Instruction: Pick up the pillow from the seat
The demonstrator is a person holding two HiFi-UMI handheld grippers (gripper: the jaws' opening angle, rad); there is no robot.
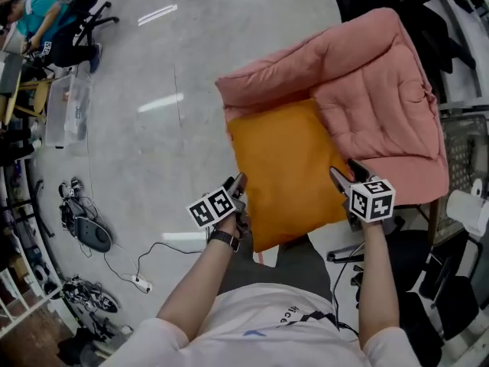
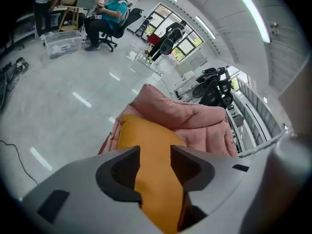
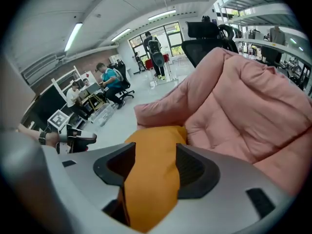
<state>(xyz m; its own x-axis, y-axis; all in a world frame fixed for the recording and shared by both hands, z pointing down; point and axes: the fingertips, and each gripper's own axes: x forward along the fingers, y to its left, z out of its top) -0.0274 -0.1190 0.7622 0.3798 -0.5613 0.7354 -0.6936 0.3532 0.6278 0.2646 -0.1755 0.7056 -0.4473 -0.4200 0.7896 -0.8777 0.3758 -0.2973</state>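
The orange pillow (image 1: pixel 289 170) lies mid-frame on the pink padded seat (image 1: pixel 382 90), not yet lifted. The left tool (image 1: pixel 239 183) and right tool (image 1: pixel 343 176) are spread, straddling its side edges without pinching. Closing and lifting remain. There is open floor (image 1: pixel 145 144) to the left, and the seat's back rises at upper right.

my head camera looks steeply down over the flat orange fabric pillow (image 1: pixel 286 170) and padded pink quilted seat (image 1: pixel 382 90). the left gripper (image 1: pixel 239 182) camera peers along its jaws, close in at the pillow's left edge; the right gripper (image 1: pixel 342 176) camera likewise from the right. all three share pillow and seat.
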